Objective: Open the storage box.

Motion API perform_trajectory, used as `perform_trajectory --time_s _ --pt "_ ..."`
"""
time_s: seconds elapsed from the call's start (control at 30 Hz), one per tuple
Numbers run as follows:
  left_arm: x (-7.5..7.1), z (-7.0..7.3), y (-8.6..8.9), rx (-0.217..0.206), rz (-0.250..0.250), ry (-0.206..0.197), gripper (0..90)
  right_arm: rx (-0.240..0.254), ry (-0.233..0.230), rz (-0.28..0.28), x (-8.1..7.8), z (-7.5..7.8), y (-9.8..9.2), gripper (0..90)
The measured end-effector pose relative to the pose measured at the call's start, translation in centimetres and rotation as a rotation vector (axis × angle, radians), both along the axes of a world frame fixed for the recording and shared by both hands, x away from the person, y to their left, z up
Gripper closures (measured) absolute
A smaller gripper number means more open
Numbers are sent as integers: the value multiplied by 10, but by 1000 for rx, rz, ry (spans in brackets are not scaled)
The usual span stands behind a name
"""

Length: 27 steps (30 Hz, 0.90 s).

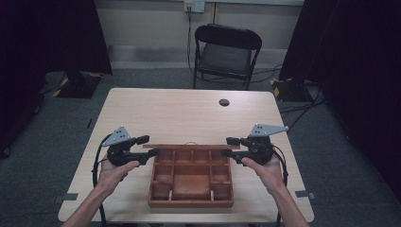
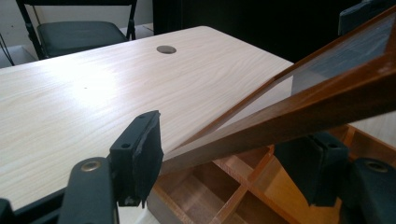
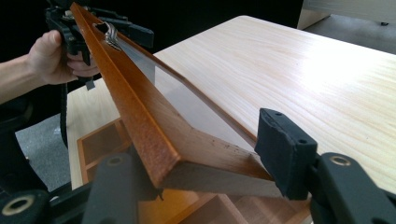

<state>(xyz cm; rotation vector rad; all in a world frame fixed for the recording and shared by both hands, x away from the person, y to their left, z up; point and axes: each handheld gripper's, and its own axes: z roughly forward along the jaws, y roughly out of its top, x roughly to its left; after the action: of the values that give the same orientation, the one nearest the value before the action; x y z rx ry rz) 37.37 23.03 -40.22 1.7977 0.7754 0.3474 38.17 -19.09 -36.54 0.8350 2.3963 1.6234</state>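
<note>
Two grippers meet at the wooden box lying near your edge of the desk. Your left gripper has its fingers around the left end of the glass-paned lid, one pad touching the frame, the other just beside it. Your right gripper pinches the lid's right corner, fingers pressed on the wood. That lid is tilted up from the box's far edge. Inside, small compartments ring one larger compartment; whether any holds something, you cannot tell.
</note>
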Motion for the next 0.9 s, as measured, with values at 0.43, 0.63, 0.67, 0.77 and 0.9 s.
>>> perform_trajectory --time_s 0.43,0.63,0.67,0.77,0.9 --pt "11 5 -3 2 -7 -13 367 35 2 -30 12 -1 2 438" --pt "16 3 -6 -28 -29 7 446 32 16 -34 19 -3 4 407" --pt "17 3 -6 -38 -31 20 454 33 19 -35 21 -4 4 407" --pt "18 5 -7 -8 -39 10 479 29 20 -39 23 -7 7 407" --pt "21 7 -9 13 -33 -8 495 23 10 -48 26 -9 8 406"
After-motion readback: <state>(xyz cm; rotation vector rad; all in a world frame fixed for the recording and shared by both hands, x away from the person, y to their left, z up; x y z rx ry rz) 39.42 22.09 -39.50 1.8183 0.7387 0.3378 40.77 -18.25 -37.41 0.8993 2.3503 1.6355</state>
